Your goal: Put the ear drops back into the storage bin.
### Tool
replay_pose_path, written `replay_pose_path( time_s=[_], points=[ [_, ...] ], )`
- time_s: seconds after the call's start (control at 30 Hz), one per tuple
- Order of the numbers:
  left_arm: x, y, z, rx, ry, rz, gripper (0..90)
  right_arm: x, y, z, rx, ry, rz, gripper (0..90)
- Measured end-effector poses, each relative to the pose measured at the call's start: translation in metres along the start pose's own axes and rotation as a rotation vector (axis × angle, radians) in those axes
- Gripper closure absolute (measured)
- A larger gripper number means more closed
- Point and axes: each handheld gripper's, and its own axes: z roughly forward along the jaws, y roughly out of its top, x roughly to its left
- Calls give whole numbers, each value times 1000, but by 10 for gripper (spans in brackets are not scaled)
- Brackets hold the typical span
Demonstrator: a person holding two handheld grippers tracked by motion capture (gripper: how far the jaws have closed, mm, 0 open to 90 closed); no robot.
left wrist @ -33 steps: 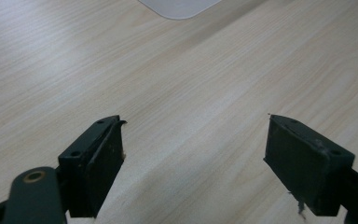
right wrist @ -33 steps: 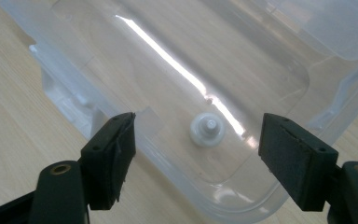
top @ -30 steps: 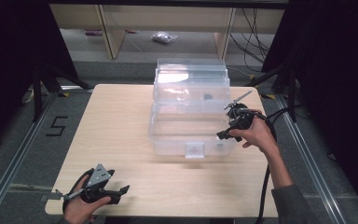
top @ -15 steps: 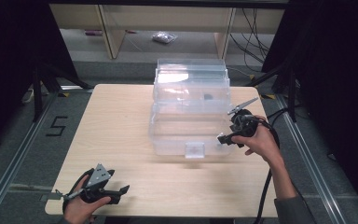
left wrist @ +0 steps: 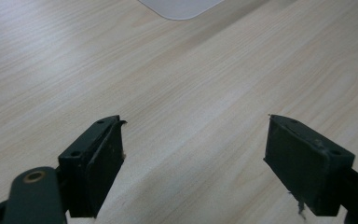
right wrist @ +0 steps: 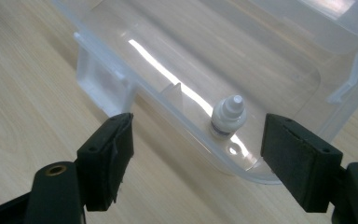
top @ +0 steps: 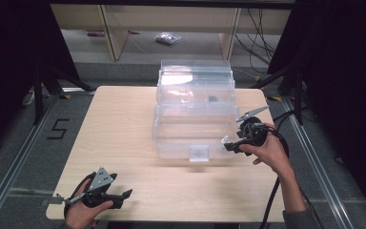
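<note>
A clear plastic storage box (top: 190, 129) stands open on the wooden table (top: 124, 124), its lid (top: 195, 78) raised at the back. A small white dropper bottle (right wrist: 228, 116) stands upright inside the box near a corner; in the high view it shows as a pale speck (top: 225, 140). My right gripper (top: 229, 144) is held open at the box's front right corner, its jaws either side of the bottle in the right gripper view (right wrist: 196, 161) and empty. My left gripper (top: 126, 196) rests open near the table's front left edge, over bare wood (left wrist: 193, 161).
The box has a front latch (top: 198, 153). A black cable (top: 271, 195) trails from the right gripper off the table's front. Behind the table stand wooden shelf legs (top: 108, 28) and a small bag (top: 167, 38) on the floor. A "5" mark (top: 58, 129) is on the floor at left.
My right gripper has moved down and slightly toward the box's front right corner. The left gripper has stayed put.
</note>
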Motion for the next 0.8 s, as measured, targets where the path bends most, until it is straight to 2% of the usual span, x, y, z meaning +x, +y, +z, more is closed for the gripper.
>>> replay_pose_path(
  time_s=[0.1,0.2,0.23,0.3,0.43,0.47,0.53,0.57,0.6,0.63,0.7,0.73,0.77,0.8],
  points=[
    [0,0,0,1,0,2,188,4,-1,-1,13,0,13,263],
    [0,0,0,-2,-8,-3,188,4,-2,-1,0,6,-11,262],
    [0,0,-1,9,-11,1,188,6,-3,0,-9,5,-4,262],
    [0,0,0,2,2,1,188,8,-3,-1,-2,5,-5,261],
    [-1,0,-1,-2,-21,-9,188,11,-6,1,-23,11,-12,260],
    [0,0,0,2,-14,-4,188,10,-6,-1,-13,11,-25,260],
    [0,0,0,1,-1,1,188,12,-8,1,-25,21,-8,260],
    [0,0,0,-3,-6,-7,188,12,-9,0,-15,18,-24,260],
    [-1,0,0,-2,-13,-7,188,12,-10,0,-16,21,-16,260],
    [-1,0,0,-2,-13,-6,188,12,-12,3,-40,15,-30,259],
    [-1,0,0,-2,-14,-7,188,14,-13,1,-26,22,-19,259],
    [0,0,0,-1,-10,-5,188,12,-14,2,-43,13,-63,258],
    [0,0,0,-2,-11,-5,188,16,-14,1,-35,22,-24,256],
    [0,0,0,-1,-13,-6,188,16,-15,1,-39,22,-40,256]
  ],
)
